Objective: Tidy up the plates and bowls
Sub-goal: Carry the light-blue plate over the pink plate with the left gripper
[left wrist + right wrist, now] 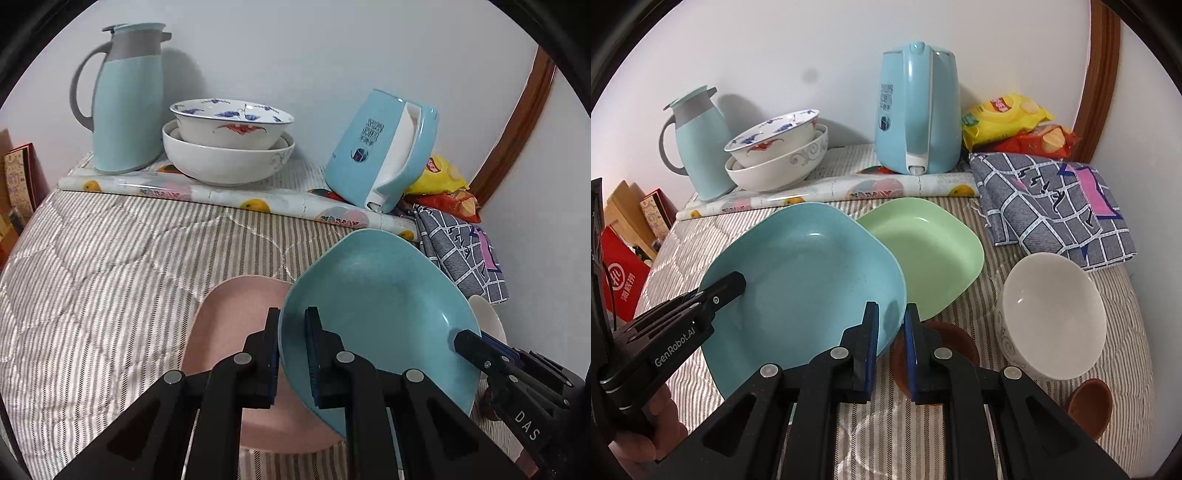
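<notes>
Both grippers are pinching the blue plate [809, 280] by opposite rims: the left gripper [291, 354] and the right gripper [891, 347]. The plate is hanging tilted over the pink plate [229, 332], beside the green plate [931, 251].

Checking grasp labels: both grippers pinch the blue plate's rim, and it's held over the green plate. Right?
Not quite. Both grippers, left and right, do pinch the blue plate, but the left wrist view shows it over the pink plate. The green plate lies beside it.
</notes>
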Motion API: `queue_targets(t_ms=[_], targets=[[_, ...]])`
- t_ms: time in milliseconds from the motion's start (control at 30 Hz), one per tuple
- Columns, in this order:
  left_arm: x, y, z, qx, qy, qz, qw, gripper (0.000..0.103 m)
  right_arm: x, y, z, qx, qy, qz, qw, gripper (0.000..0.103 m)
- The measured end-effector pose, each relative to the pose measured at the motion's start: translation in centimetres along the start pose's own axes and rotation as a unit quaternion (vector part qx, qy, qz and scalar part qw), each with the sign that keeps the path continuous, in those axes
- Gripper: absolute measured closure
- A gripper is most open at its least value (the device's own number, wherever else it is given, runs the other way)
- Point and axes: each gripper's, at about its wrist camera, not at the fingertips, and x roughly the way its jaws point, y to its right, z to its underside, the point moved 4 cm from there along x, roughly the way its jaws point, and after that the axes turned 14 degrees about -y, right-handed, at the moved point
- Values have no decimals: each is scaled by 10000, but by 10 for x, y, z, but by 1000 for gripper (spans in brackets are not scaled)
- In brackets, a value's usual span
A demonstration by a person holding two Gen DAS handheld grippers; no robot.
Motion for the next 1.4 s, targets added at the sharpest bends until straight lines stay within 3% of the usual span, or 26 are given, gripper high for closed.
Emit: queue_targets(t_ms=[633,1267,1400], targets=[[-34,-37,17,-253,223,-101,9994,90,-18,-42,5,-390,218,-113,9989,92],[9,-65,25,-582,-220,-185,9979,90,36,-55,7,-734,-144,-145,9971,92],[14,-63,24,-501,-183,-343,9980,90,48,-51,5,-716,-232,-181,9970,92]])
